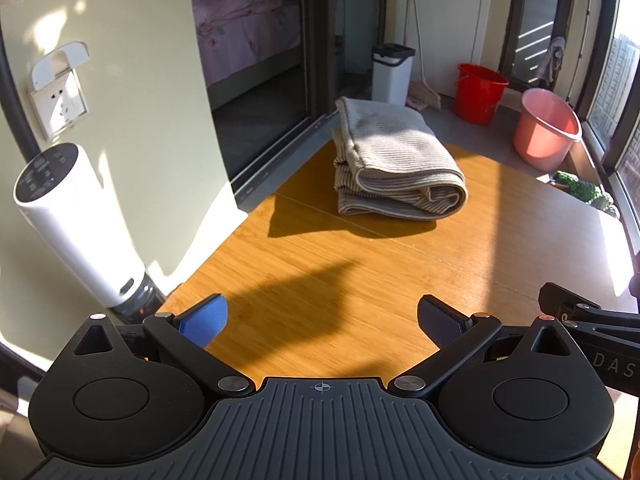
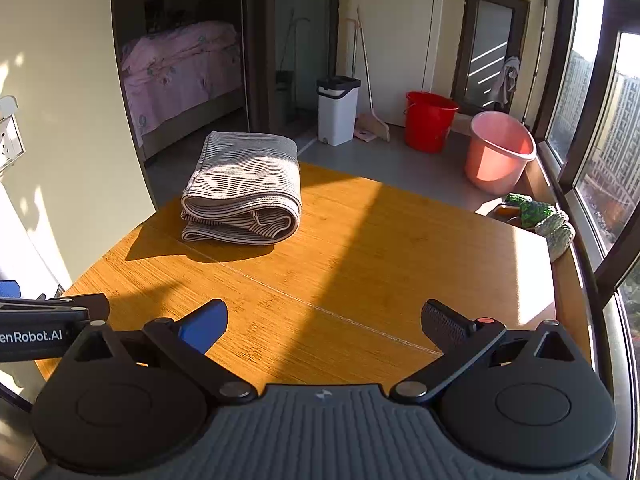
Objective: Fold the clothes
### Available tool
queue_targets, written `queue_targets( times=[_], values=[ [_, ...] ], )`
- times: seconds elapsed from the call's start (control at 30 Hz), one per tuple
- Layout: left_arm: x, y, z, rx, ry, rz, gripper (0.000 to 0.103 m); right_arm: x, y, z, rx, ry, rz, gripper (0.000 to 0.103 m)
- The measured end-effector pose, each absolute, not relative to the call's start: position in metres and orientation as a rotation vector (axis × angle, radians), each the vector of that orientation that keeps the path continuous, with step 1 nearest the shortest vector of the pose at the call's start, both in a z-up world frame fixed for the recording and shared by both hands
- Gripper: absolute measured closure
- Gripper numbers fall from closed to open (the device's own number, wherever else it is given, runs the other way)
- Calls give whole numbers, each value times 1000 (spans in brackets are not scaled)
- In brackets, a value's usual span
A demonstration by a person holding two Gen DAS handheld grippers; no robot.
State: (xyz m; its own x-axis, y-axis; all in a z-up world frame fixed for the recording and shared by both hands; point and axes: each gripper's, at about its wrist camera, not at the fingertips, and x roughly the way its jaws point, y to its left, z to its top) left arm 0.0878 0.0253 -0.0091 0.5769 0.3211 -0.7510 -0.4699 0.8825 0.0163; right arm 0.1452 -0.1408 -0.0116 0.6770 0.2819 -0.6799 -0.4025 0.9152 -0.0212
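Note:
A grey-and-beige striped garment (image 1: pixel 396 160) lies folded into a thick bundle at the far end of the wooden table (image 1: pixel 320 280); the right wrist view shows the garment (image 2: pixel 244 190) at the table's (image 2: pixel 360 248) far left. My left gripper (image 1: pixel 322 320) hovers open over the near part of the table, well short of the bundle, with nothing between its blue and black fingers. My right gripper (image 2: pixel 324 320) is open too and empty, also near the front edge. Each gripper's body shows at the edge of the other's view.
A white cylindrical appliance (image 1: pixel 76 224) stands at the table's left by the wall socket (image 1: pixel 60 104). Beyond the table sit a white bin (image 2: pixel 338 110), a red bucket (image 2: pixel 430 120) and a pink tub (image 2: pixel 498 152). Green knitted items (image 2: pixel 536 214) lie on the window ledge at right.

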Motion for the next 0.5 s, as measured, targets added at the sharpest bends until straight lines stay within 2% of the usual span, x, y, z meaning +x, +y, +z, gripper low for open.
queue_targets(
  times=[0.37, 0.5],
  values=[
    [107, 46, -20, -220, 853, 423, 0, 163, -124, -18, -185, 756, 344, 0],
    [105, 76, -15, -215, 815, 466, 0, 170, -95, -37, -182, 794, 401, 0]
  ],
)
